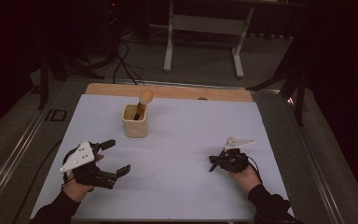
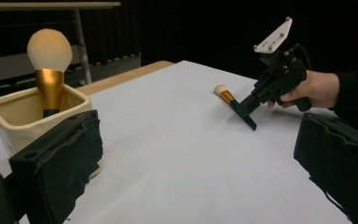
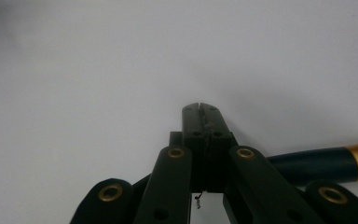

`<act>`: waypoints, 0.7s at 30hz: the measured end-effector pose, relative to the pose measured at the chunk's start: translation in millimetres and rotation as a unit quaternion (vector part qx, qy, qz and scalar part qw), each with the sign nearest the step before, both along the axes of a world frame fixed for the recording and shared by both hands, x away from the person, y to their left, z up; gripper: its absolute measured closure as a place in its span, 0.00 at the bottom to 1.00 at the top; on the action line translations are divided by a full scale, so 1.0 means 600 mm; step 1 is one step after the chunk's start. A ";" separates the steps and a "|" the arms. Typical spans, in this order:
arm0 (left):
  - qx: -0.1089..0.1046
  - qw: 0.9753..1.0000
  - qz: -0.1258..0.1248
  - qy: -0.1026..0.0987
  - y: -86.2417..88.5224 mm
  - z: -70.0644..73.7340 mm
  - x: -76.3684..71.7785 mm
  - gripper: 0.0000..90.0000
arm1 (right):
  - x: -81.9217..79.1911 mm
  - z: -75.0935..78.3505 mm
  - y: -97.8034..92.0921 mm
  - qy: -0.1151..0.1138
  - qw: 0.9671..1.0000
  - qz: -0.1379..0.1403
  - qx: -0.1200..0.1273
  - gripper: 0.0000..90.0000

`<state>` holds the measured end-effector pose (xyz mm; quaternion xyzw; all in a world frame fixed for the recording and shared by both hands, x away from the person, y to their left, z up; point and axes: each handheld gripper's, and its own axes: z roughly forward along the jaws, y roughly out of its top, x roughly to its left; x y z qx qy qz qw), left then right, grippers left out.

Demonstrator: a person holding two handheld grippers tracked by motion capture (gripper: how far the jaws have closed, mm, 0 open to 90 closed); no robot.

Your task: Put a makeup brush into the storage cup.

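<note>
A cream square cup (image 1: 135,125) (image 2: 14,119) stands on the white sheet and holds a big brush (image 1: 144,99) (image 2: 49,51) with a round cream head and a gold ferrule. My left gripper (image 1: 117,156) (image 2: 196,158) rests at the near left, open and empty, its jaws wide apart. At the right, my right gripper (image 1: 213,164) (image 2: 251,123) (image 3: 200,108) points down at the sheet, shut with nothing between its tips. A small brush (image 2: 224,94) (image 3: 321,164) with a cream tip, a gold band and a dark blue handle lies on the sheet beside and partly under those jaws.
The white sheet (image 1: 186,135) covers a wooden table (image 1: 177,91) whose far edge shows bare wood. A white-legged desk frame (image 1: 205,42) and cables stand on the floor beyond. A metal rail (image 1: 307,154) runs along the right side.
</note>
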<state>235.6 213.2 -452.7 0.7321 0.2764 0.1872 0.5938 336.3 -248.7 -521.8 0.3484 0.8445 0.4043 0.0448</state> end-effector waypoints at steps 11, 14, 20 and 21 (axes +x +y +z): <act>0.002 1.000 0.000 0.002 -0.001 -0.001 0.002 0.02 | -0.004 -0.008 -0.010 0.007 1.000 0.000 -0.013 1.00; 0.002 1.000 -0.001 0.002 -0.001 -0.001 0.002 0.02 | -0.004 -0.010 -0.011 0.010 1.000 0.002 -0.020 1.00; 0.000 1.000 -0.001 0.002 0.000 -0.001 0.001 0.02 | -0.009 -0.009 -0.020 0.011 1.000 0.001 -0.026 1.00; 0.000 1.000 -0.002 0.002 0.000 -0.001 0.002 0.02 | -0.010 -0.008 -0.025 0.011 1.000 0.001 -0.029 1.00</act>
